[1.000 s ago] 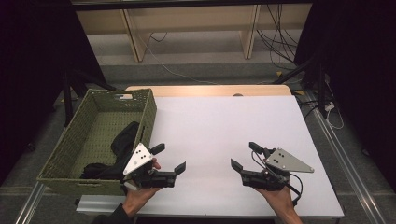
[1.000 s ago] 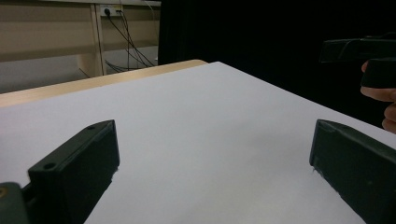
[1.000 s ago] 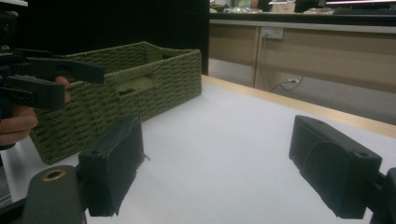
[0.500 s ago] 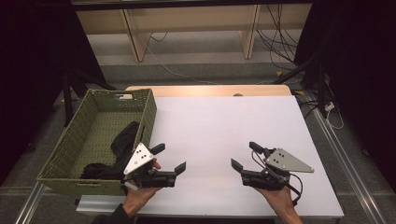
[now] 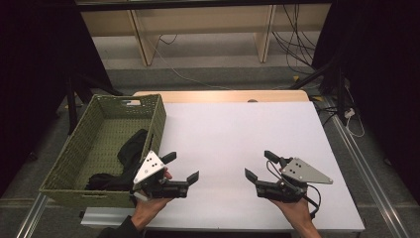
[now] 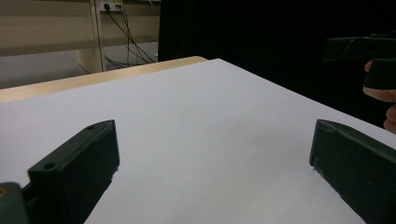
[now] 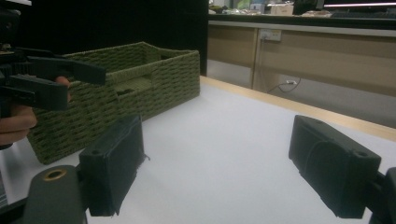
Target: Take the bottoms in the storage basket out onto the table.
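Now both grippers rest low over the white table (image 5: 237, 134), near its front edge and well apart from each other. The left gripper (image 5: 181, 168) has its jaws spread wide with nothing between them, just beside the green woven basket (image 5: 74, 153). The right gripper (image 5: 258, 166) is also wide open and empty. Inside the basket lies a dark black thing (image 5: 126, 161); what it is I cannot tell

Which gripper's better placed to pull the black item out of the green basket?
Left gripper, likely: it sits open right beside the green woven basket holding the dark black item. The right gripper, also open, is across the white table.
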`<action>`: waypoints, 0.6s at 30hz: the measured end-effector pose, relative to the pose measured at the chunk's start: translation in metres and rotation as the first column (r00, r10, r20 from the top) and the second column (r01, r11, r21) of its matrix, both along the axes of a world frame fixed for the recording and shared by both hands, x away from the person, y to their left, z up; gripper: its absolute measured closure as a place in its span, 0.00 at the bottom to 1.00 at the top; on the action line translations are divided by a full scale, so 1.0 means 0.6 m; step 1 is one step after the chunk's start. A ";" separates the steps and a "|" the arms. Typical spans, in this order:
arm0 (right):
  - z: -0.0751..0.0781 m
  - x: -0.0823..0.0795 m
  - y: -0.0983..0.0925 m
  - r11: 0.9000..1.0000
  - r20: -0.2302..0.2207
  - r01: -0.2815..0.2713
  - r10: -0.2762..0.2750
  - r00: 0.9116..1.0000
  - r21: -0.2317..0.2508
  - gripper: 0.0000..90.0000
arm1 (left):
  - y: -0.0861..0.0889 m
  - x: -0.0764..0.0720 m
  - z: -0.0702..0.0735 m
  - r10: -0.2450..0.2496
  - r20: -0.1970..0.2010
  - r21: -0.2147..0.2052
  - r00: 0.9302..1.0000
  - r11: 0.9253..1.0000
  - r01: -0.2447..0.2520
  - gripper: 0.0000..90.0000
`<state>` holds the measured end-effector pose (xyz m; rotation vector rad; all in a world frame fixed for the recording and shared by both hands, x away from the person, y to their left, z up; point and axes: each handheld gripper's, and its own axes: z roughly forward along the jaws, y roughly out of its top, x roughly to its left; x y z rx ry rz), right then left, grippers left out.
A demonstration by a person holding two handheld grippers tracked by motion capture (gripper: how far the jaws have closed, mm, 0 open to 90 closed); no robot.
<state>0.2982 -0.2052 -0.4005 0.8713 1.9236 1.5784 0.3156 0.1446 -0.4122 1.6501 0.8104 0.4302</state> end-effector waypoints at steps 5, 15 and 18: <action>0.000 0.001 0.000 1.000 -0.001 -0.002 0.002 1.000 0.000 0.21 | -0.001 0.010 0.001 0.007 -0.016 0.006 1.000 1.000 -0.007 0.02; 0.000 0.001 0.000 1.000 0.003 -0.001 0.001 1.000 0.001 0.21 | 0.002 0.016 0.016 0.019 -0.024 0.015 1.000 1.000 -0.019 0.03; 0.000 0.001 0.000 1.000 0.002 -0.001 0.001 1.000 0.001 0.21 | 0.002 0.018 0.019 0.021 -0.033 0.023 0.999 1.000 -0.020 0.03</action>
